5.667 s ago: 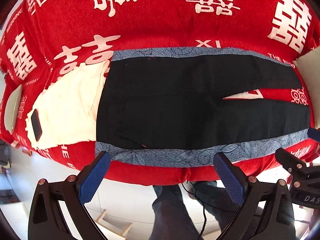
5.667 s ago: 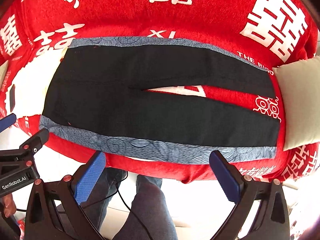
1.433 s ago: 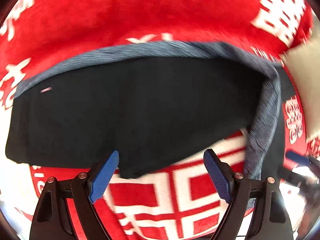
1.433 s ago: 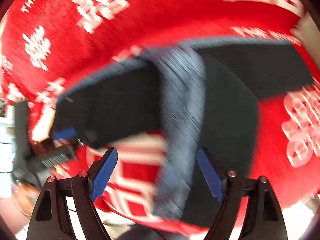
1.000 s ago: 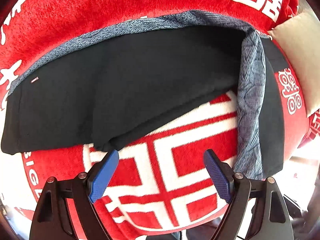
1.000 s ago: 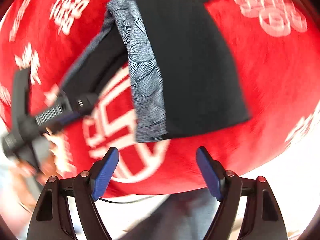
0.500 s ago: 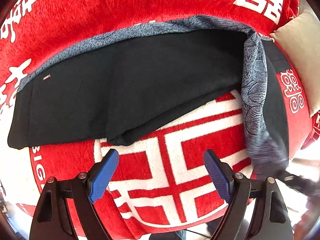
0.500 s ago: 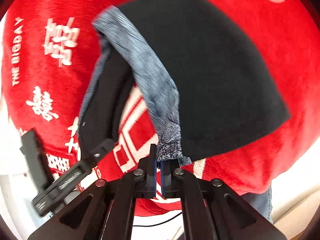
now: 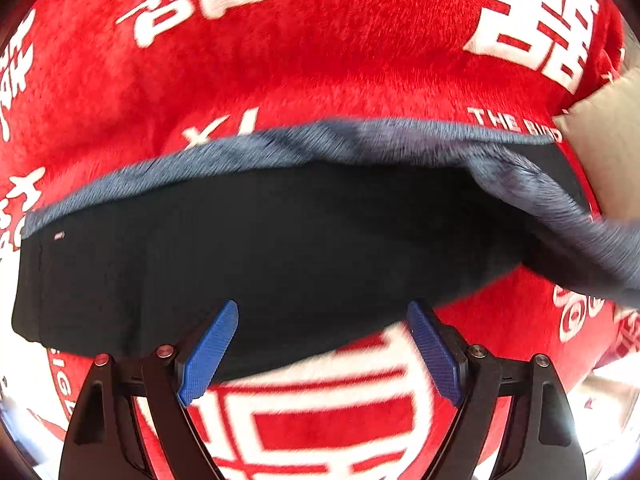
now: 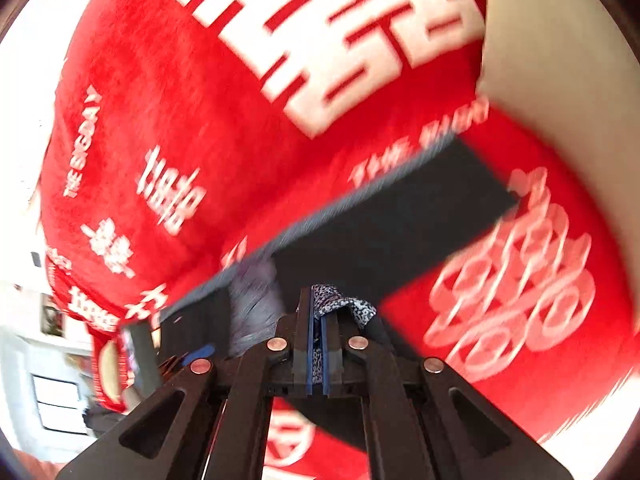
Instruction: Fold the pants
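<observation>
Surface is a red plush blanket [image 9: 320, 60] with white characters and lettering, draped over a bed-like surface; a beige cushion [image 9: 608, 148] sits at its right edge. In the right wrist view, a bit of pale room shows at far left, too blurred to read. The pants [image 9: 280, 248], black with a grey-blue patterned side band, lie across the blanket: waist end at left, one leg flat, the other leg's end lifted off the blanket at right. Left tool [image 9: 322, 354]: jaws wide, nothing between the pads, hovering over the near edge of the black fabric; contact can't be judged. Right tool [image 10: 318, 320]: clamped tight on the patterned grey-blue band, fabric bunched just above the pads. From that grip the leg trails back toward the blanket, probably clear of it near the tool, but motion blur makes that uncertain.
</observation>
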The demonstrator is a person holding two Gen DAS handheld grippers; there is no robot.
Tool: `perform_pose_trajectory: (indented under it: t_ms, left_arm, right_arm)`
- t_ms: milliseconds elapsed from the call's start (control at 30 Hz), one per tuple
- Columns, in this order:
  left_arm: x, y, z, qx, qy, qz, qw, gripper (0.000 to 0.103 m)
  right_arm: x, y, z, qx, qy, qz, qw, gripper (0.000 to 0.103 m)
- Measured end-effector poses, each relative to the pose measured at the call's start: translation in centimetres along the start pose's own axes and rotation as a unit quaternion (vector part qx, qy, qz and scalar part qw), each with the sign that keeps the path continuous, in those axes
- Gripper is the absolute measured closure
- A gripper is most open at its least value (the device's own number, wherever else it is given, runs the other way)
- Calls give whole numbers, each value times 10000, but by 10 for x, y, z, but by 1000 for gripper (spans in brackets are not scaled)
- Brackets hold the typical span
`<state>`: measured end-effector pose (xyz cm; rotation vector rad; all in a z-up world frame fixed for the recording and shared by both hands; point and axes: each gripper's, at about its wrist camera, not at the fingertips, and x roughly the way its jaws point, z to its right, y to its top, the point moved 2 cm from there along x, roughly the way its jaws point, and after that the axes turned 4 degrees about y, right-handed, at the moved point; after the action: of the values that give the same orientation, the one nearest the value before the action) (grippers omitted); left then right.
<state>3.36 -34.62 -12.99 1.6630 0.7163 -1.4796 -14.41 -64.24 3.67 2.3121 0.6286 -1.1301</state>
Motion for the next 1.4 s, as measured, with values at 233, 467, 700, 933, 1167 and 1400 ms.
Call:
perform_pose_trajectory:
  t_ms: [233,467,700,933,1167,1400]
  left_arm:
    - [23,48,46,-36,384,74,9992,16]
    - [23,68,52,-227,564,85,9981,16]
    - [42,90,32,-565,707,-18,9959,16]
    - [74,111,16,-1262,705,-184,9893,6]
    - [51,110,-46,-1594,1277,67,9789,6]
    - [98,118,-70,-1951,1542,-99,9686,0]
  right_arm:
    - [42,125,64,-368,-478,-345,9976,99]
    - [81,149,92,-796,-1233,-676,9869,36]
    - [69,125,115,-621,-1370,-914,9844,62]
    - [116,113,122,-1188,-2176,-1094,9626,72]
    - [83,107,84,-1440,-2082,-693,9649,66]
    - [141,84,48,-2242,-1757,-1150,9517,52]
